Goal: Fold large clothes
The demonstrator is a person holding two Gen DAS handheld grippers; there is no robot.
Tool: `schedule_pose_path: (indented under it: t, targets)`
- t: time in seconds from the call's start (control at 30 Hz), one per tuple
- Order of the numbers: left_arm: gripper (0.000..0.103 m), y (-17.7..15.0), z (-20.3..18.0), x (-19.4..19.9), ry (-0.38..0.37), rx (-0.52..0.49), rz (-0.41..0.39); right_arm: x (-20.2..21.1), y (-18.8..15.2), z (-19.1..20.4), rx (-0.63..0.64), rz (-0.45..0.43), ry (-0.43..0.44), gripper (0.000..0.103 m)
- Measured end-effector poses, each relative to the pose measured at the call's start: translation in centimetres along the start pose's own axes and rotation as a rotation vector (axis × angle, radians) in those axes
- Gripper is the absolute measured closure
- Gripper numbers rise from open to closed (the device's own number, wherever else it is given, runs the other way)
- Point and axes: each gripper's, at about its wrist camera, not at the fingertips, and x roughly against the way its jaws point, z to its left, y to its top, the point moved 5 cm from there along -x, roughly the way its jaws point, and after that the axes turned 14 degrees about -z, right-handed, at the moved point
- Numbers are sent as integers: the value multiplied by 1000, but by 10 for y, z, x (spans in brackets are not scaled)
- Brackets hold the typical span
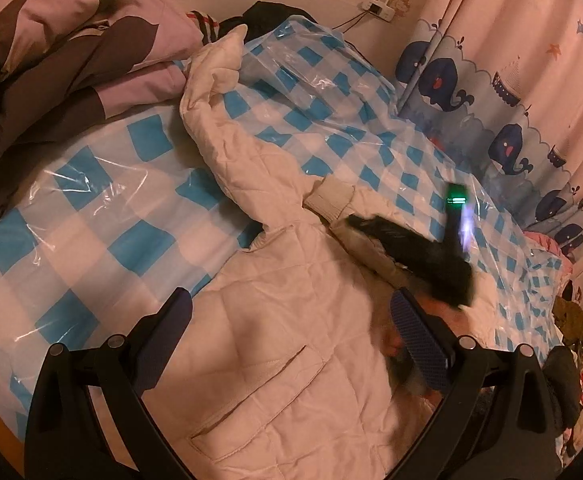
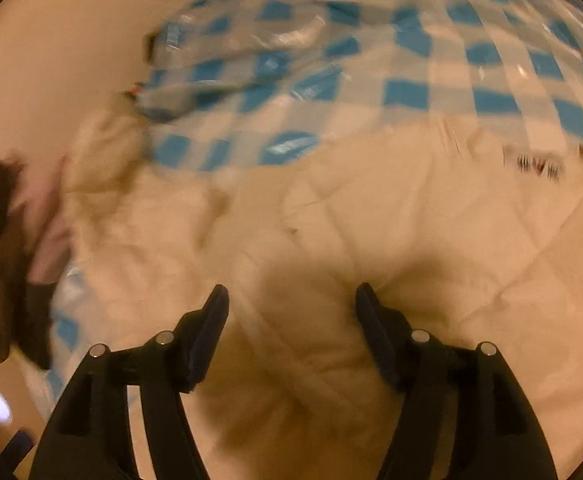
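A cream quilted jacket point(image 1: 283, 300) lies spread on a blue-and-white checked plastic cover point(image 1: 91, 220) over the bed. One sleeve point(image 1: 219, 92) stretches to the far left, its cuff near the pillows. My left gripper point(image 1: 291, 304) is open just above the jacket's body near a slanted pocket point(image 1: 259, 396). The right gripper shows blurred in the left wrist view point(image 1: 411, 248) over the collar area. In the right wrist view the right gripper point(image 2: 291, 300) is open with the jacket point(image 2: 371, 220) bulging between its fingers. That view is blurred.
A pink and brown duvet point(image 1: 51, 52) is piled at the far left. A whale-print curtain point(image 1: 511, 100) hangs at the right. A wall socket with a cable point(image 1: 379, 4) is at the back. Dark clothes point(image 1: 567, 368) lie at the bed's right edge.
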Motion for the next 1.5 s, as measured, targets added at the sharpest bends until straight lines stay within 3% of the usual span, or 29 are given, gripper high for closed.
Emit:
schedule_pose_path:
  t: [0.07, 0.13, 0.23, 0.27, 0.33, 0.37, 0.4, 0.43, 0.5, 0.53, 0.6, 0.63, 0.67, 0.7, 0.8, 0.9, 0.93, 0.97, 1.0, 1.07, 1.1, 1.2, 1.23, 1.3, 1.33, 1.4, 1.47, 1.5]
  targets:
    - [7, 0, 1, 1, -1, 6, -1, 49, 20, 3, 27, -137, 34, 33]
    - [7, 0, 0, 0, 1, 9, -1, 96, 37, -4, 68, -268, -10, 26]
    - [7, -3, -4, -1, 6, 0, 4, 166, 50, -68, 53, -407, -205, 21]
    - [7, -4, -5, -3, 8, -4, 6, 173, 48, -85, 36, -401, -251, 21]
    - [7, -7, -9, -6, 15, -15, 13, 171, 17, -172, -67, -281, -416, 21]
    - [7, -8, -11, -7, 19, -20, 17, 164, -7, -208, -115, -193, -466, 33]
    - [7, -10, -13, -9, 23, -29, 22, 165, -29, -238, -160, -146, -452, 35]
    - [7, -13, -15, -11, 28, -39, 28, 167, -35, -250, -191, -159, -433, 37]
    - [7, -15, -16, -14, 36, -50, 36, 195, -27, -262, -289, -240, -477, 37]
    - [7, -16, -16, -16, 37, -52, 39, 201, -19, -253, -270, -258, -496, 36]
    - [7, -16, -16, -18, 33, -41, 48, 197, 3, -205, -78, -271, -448, 35]
    - [8, -16, -17, -19, 27, -28, 51, 186, 12, -166, 55, -263, -386, 30]
    - [8, -17, -17, -19, 22, -24, 53, 179, 16, -146, 121, -256, -348, 19]
    - [8, -17, -19, -19, 17, -26, 54, 168, 16, -114, 213, -240, -300, 16]
    - [7, -19, -25, -20, 14, -62, 52, 99, -7, -21, 559, -115, -217, 15]
    - [7, -20, -21, -21, 19, -56, 63, 41, -38, 19, 834, -65, -294, 15]
    - [7, -19, -18, -21, 19, -40, 65, 21, -39, 20, 841, -38, -316, 17]
    - [7, -18, -16, -21, 20, -31, 65, 11, -42, 19, 813, -13, -309, 47]
    - [7, -16, -12, -21, 22, -20, 62, 0, -38, 10, 717, 38, -278, 67]
    - [7, -14, -9, -19, 16, -4, 59, 2, -29, 1, 562, 39, -209, 85]
    - [7, -12, -7, -17, 9, 7, 54, 11, -24, -1, 510, 15, -177, 87]
    - [7, -9, -4, -15, 0, 26, 46, 37, -26, 11, 473, -32, -49, 88]
    - [7, -9, -4, -15, -1, 31, 44, 36, -37, 16, 497, 6, -32, 88]
    - [7, -11, -6, -16, 3, 25, 49, 12, -65, 22, 616, 155, -86, 74]
    - [7, -10, -5, -16, 4, 18, 53, 6, -69, 23, 630, 185, -99, 72]
    - [7, -12, -6, -16, 14, 2, 56, 15, -53, 28, 526, 139, -47, 68]
    - [7, -12, -7, -18, 25, -9, 54, 43, -30, 37, 420, 18, 33, 31]
    - [7, -13, -7, -19, 27, -7, 57, 60, -18, 41, 401, -69, 41, 24]
